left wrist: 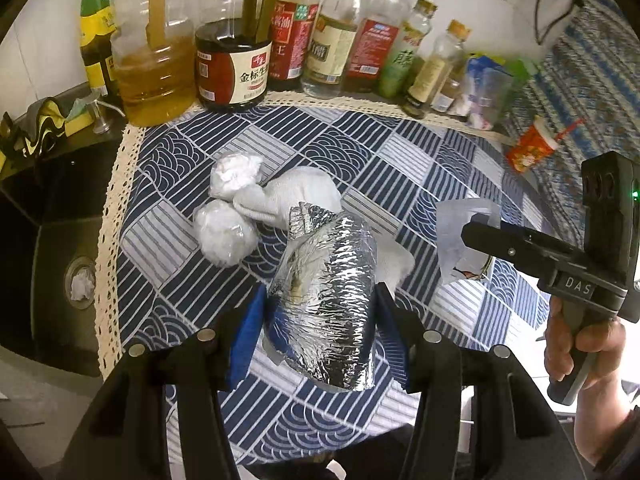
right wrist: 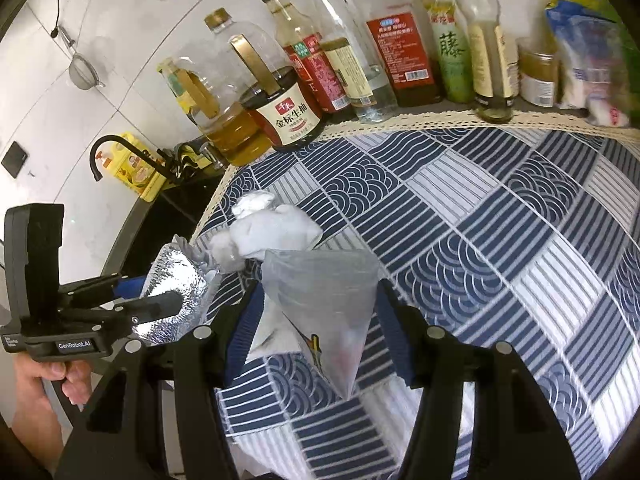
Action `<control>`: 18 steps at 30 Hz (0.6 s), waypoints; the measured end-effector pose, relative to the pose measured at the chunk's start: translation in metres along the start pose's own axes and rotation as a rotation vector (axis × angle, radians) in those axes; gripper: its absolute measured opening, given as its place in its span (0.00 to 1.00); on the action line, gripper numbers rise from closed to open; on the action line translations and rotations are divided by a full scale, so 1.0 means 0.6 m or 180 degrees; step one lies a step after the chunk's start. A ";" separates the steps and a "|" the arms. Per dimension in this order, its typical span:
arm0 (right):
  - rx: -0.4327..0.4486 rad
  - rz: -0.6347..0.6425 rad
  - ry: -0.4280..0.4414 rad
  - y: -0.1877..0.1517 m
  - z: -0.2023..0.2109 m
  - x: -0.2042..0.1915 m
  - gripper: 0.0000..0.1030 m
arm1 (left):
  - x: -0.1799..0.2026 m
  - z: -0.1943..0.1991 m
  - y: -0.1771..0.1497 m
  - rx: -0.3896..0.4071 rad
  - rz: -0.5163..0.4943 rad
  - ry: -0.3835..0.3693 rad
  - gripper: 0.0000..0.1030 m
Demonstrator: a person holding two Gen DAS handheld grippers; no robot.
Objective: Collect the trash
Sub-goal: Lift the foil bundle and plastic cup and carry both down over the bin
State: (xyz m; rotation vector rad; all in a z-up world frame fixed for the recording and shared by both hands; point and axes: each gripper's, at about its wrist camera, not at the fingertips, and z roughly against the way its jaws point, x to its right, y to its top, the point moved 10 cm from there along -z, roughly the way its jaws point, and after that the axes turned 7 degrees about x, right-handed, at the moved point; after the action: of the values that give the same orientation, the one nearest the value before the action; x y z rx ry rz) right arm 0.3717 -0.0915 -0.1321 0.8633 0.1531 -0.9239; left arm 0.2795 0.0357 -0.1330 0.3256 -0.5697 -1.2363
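Gripping foil bag (left wrist: pixel 328 300) (left tongs (left wrist: pixel 320 320)) | right tongs (right wrist: pixel 316 320) pinching clear wrapper (right wrist: pixel 320 312)

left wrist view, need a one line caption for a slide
Left gripper closed on a foil bag above the patterned tablecloth, tissue wads behind.

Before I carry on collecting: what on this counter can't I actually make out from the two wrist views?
- Foil pouch contents: hidden by its own wrapping, left wrist view.
- Clear plastic bag contents: translucent film, only a printed scrap shows; its lower edge is cut off by the right gripper fingers.
- White wad in the sink drain: too small to identify, left wrist view.
- Where the trash goes: no bin in either view.
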 end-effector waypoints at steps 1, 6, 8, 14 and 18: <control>0.0019 0.0011 -0.0023 -0.003 0.007 -0.006 0.56 | 0.000 0.010 -0.006 0.0025 -0.0022 -0.0034 0.51; 0.0092 0.0048 -0.0112 -0.033 0.041 -0.049 0.56 | 0.002 0.047 -0.025 0.0118 -0.0084 -0.0142 0.51; 0.0110 0.0056 -0.0125 -0.043 0.051 -0.065 0.56 | 0.001 0.063 -0.037 0.0149 -0.0107 -0.0183 0.51; 0.0135 0.0075 -0.0175 -0.087 0.072 -0.111 0.56 | -0.007 0.104 -0.074 0.0214 -0.0152 -0.0269 0.51; 0.0131 0.0092 -0.0182 -0.118 0.081 -0.140 0.56 | -0.017 0.128 -0.103 0.0242 -0.0161 -0.0302 0.51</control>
State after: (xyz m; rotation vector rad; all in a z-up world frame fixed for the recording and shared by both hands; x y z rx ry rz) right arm 0.2554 -0.0943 -0.1026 0.8742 0.0723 -0.9263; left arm 0.1845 0.0318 -0.1049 0.3482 -0.6950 -1.2858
